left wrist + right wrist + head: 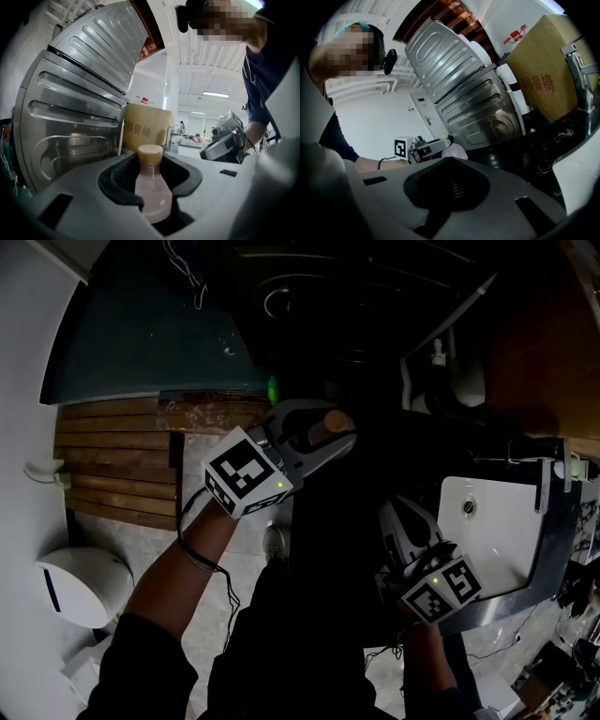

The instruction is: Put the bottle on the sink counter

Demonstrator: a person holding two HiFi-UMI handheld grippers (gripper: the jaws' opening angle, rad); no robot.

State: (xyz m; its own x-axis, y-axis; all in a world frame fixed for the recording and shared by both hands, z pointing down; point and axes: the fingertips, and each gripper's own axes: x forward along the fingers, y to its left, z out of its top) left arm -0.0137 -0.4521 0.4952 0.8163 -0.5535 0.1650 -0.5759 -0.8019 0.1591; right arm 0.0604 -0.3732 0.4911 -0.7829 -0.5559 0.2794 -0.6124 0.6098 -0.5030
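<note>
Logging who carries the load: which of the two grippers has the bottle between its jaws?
The left gripper: its jaws clamp the pale bottle with the tan cap. The right gripper is shut with nothing between its jaws.

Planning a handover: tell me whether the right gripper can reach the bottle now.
Probably yes. The right gripper is empty and nothing visible stands between it and the bottle, but the left gripper grips its body, leaving only the cap end free.
</note>
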